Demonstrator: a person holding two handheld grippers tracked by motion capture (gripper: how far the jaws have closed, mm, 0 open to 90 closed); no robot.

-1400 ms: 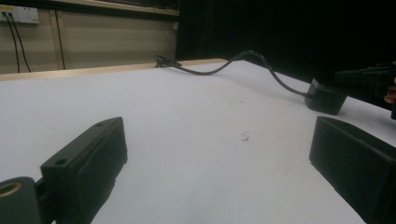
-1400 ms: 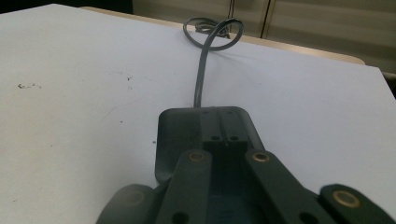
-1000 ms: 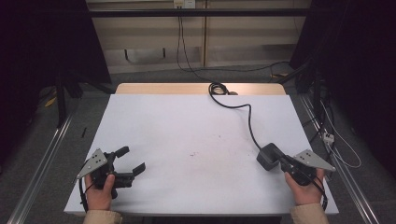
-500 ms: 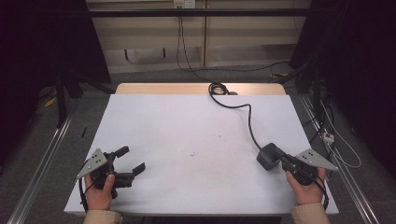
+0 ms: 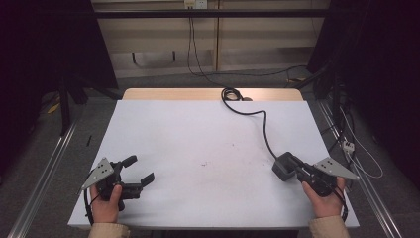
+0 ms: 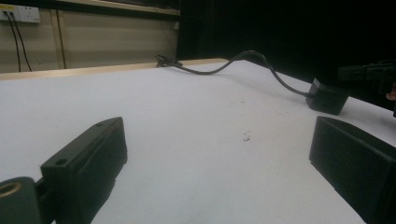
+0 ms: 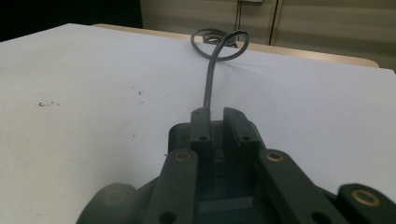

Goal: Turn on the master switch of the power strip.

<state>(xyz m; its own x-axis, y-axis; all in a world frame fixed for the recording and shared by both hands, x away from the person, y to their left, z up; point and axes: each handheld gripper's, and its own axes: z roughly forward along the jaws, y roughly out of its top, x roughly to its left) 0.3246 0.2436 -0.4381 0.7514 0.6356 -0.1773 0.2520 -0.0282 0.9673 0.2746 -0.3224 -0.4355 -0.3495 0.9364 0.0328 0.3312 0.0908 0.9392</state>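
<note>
Your right gripper [image 5: 293, 166] has its jaws nearly together over the black adapter block [image 5: 283, 167] near the table's [image 5: 208, 134] right edge, grasp unconfirmed, left gripper [image 5: 137, 171] spread empty near the front-left corner, nothing visibly moved yet.

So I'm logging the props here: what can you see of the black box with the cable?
The box is a small, dark, matt block, plastic by its look, lying flat on the white table near its right edge. Its black cable curves away to a loop at the far edge. The right gripper is at it, jaws nearly shut; whether they clamp it is unclear.
</note>
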